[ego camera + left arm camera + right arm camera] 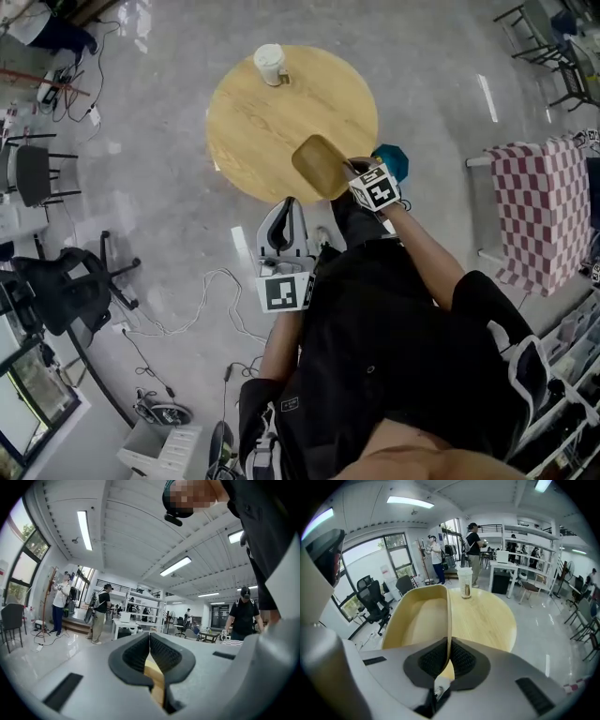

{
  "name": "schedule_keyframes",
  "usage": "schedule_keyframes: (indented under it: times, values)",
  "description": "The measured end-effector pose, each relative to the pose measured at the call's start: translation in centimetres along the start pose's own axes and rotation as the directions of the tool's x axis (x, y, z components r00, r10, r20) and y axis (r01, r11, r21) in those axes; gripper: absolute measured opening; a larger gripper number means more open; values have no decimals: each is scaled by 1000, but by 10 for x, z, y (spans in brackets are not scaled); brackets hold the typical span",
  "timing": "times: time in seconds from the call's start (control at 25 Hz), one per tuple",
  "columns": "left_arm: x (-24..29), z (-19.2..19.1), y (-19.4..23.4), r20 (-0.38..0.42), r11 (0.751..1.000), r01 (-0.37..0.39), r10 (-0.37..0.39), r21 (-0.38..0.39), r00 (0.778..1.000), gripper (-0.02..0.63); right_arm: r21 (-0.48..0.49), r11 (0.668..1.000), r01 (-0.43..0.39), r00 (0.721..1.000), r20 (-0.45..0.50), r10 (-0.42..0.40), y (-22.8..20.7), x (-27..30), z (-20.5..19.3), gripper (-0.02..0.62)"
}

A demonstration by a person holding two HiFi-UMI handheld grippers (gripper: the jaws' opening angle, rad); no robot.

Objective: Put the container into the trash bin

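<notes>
The left gripper (283, 225) is close to the person's body, just short of the table's near edge. In the left gripper view, the left gripper (149, 637) has its two jaws pressed together at the tips. A bit of tan shows in the gap lower down, and I cannot tell what it is.

The right gripper (349, 173) is a little farther out. Its jaws are pinching the thin side wall of the tan container (319, 166). The right gripper view shows this best: the wall of the container (423, 616) stands right between the jaws of the right gripper (449, 660), and its open bowl lies to the left of them.

From the head view, the container is over the near edge of the round wooden table (272, 122). Farther back, a paper cup (270, 64) stands on the table, well apart from the container.

The left gripper view shows no container. It looks out at people (101, 613) and ceiling lights (176, 566).
</notes>
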State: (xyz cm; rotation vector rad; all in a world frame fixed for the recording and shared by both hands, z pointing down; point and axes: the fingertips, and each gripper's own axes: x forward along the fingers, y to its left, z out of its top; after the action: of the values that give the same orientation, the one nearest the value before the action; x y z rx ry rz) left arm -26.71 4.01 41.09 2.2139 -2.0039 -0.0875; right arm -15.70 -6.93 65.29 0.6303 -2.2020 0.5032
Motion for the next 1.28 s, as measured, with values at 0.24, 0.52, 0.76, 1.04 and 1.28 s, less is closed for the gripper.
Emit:
schedule_keyframes:
  times: [0.24, 0.52, 0.76, 1.04, 1.28]
  values:
    - [-41, 0, -28, 16, 997, 75, -75, 0, 997, 11, 33, 998, 53, 996, 64, -55, 29, -64, -25, 29]
    - [-54, -10, -76, 3, 987, 158, -158, -16, 987, 11, 102, 990, 102, 989, 99, -112, 28, -122, -65, 29]
    - [-44, -16, -136, -19, 967, 255, -255, -13, 967, 11, 192, 972, 136, 980, 115, -160, 2, -163, -108, 29]
    - [-24, -21, -208, -40, 949, 315, -315, 5, 948, 11, 271, 948, 166, 970, 128, -207, -40, -213, -157, 29]
    - [-11, -33, -273, -69, 935, 355, -355, -18, 932, 11, 334, 923, 190, 958, 143, -248, -79, -254, -202, 29]
